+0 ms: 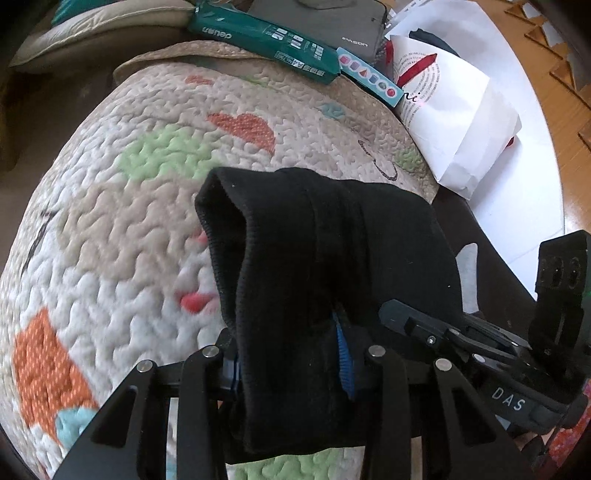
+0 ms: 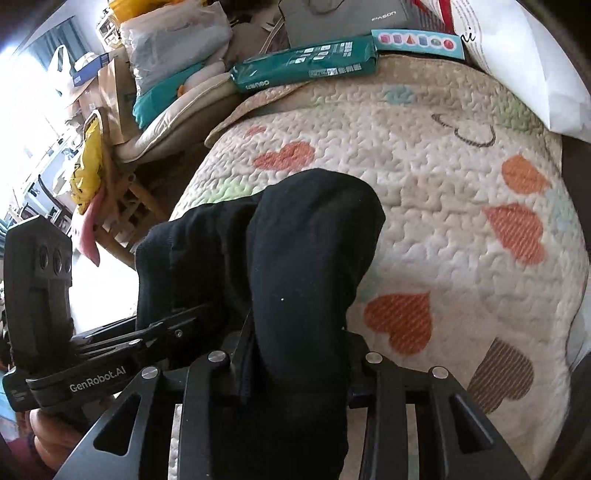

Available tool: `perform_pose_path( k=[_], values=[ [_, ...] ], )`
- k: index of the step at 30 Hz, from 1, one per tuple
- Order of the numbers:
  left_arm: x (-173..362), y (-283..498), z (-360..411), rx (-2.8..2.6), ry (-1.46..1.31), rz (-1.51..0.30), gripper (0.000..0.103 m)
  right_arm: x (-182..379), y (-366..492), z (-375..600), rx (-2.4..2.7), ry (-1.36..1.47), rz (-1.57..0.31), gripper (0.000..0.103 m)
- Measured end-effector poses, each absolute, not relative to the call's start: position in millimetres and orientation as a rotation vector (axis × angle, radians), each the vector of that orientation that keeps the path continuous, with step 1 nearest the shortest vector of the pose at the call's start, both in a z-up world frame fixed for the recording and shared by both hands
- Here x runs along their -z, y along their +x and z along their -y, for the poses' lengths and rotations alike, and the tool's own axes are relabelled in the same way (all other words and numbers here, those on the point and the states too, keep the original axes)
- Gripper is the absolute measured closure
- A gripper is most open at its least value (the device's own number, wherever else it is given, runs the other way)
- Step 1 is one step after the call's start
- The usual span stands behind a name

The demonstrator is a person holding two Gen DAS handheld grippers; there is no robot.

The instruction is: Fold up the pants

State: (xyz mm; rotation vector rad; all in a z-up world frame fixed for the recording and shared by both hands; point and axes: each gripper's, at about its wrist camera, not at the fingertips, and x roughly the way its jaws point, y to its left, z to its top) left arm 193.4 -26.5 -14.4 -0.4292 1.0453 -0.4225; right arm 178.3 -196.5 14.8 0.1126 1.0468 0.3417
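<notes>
The black pants (image 1: 295, 266) hang bunched between my two grippers, lifted above a quilted heart-print mat (image 1: 122, 229). My left gripper (image 1: 291, 354) is shut on the pants; the cloth drapes over its fingers and hides the tips. My right gripper (image 2: 291, 354) is shut on another part of the pants (image 2: 306, 266), its fingers also buried in cloth. Each gripper shows in the other's view: the right one (image 1: 480, 339) close at the right, the left one (image 2: 110, 343) close at the left.
At the mat's far edge lie a green package (image 1: 266, 37), a grey box (image 1: 332, 22), a light-blue card (image 1: 369, 75) and a white paper bag (image 1: 454, 110). Wooden chair and piled bags (image 2: 122, 110) stand left of the mat (image 2: 443, 184). White floor (image 1: 532, 184) at right.
</notes>
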Motion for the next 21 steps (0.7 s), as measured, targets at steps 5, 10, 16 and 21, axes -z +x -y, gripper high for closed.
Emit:
perform_pose_path(
  k=[5, 10, 16, 21],
  values=[
    [12, 211, 45, 0.403, -0.358, -1.041, 0.066, -16, 191, 205, -0.324, 0.090, -1.019, 0.065],
    [21, 222, 67, 0.386, -0.303, -1.070, 0.066, -5, 199, 222, -0.307, 0.139, -1.021, 0.065],
    [35, 231, 86, 0.365, -0.261, -1.091, 0.065, 15, 210, 241, -0.299, 0.202, -1.048, 0.065],
    [41, 235, 86, 0.362, -0.241, -1.101, 0.054, 22, 214, 243, -0.302, 0.208, -1.048, 0.064]
  ],
)
